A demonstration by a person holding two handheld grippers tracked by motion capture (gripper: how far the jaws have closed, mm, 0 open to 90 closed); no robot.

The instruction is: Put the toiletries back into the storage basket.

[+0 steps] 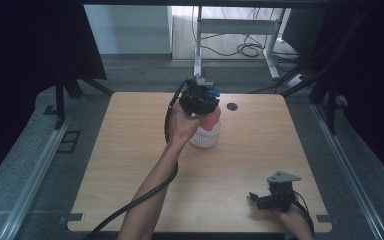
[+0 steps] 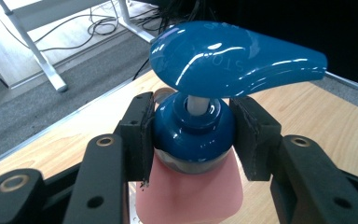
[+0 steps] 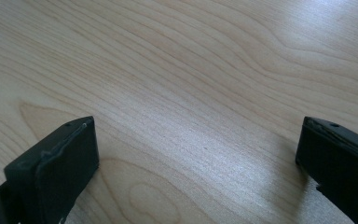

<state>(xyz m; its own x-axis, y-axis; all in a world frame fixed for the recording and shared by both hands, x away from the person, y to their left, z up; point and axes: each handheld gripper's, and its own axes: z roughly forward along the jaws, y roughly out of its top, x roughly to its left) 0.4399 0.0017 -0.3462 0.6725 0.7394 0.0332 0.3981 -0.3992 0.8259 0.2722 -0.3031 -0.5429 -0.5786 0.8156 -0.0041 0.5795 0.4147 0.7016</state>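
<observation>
A pink pump bottle with a glossy blue pump head and blue collar stands tilted over a white round holder at the table's far middle. My left gripper comes at it from above and is shut on the blue collar, with a pad pressed on each side of it. The bottle's pink body shows below the jaws. At the front right of the table my right gripper rests low, its jaws wide open over bare wood.
The wooden table has a dark cable hole at the far edge, right of the bottle. A thick black cable trails from the left gripper along the forearm. Beyond the table stand a white desk frame and floor cables.
</observation>
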